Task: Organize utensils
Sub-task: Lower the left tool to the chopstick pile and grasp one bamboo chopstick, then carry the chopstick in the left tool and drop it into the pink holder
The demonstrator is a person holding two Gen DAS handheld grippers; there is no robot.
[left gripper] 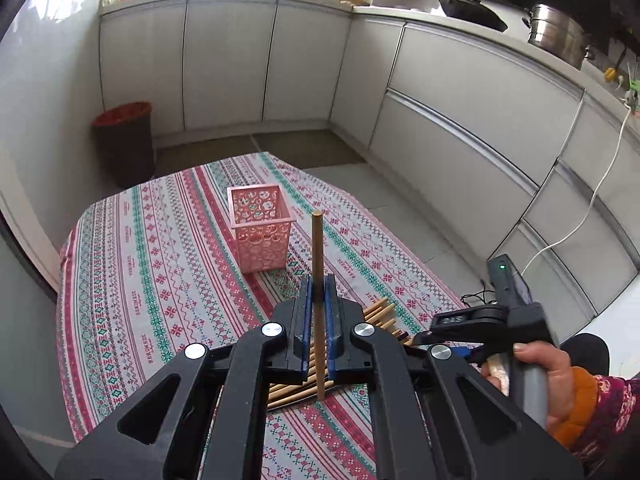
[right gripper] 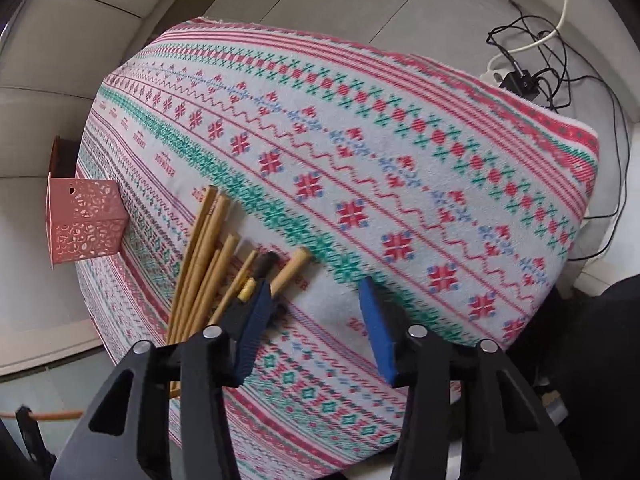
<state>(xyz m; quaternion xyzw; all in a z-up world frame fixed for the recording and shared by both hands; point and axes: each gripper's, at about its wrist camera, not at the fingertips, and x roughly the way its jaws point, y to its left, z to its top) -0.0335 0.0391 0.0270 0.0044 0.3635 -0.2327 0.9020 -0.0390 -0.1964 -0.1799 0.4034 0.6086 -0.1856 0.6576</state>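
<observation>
My left gripper (left gripper: 319, 292) is shut on one wooden chopstick (left gripper: 317, 248), held lengthwise between the blue pads above the table. A pink perforated holder (left gripper: 262, 226) stands upright ahead of it, slightly left. Under the left gripper lies a pile of wooden chopsticks (left gripper: 380, 314). In the right wrist view the pile (right gripper: 208, 268) lies to the left of my right gripper (right gripper: 316, 292), which is open and empty over the cloth. The pink holder (right gripper: 86, 220) shows at the far left there. The right gripper also shows in the left wrist view (left gripper: 472, 320).
The table wears a striped patterned cloth (right gripper: 400, 160). A dark bin with a red liner (left gripper: 126, 140) stands on the floor beyond the table. White cabinets (left gripper: 460, 100) run along the walls. Black cables and a charger (right gripper: 520, 80) lie off the table's far right edge.
</observation>
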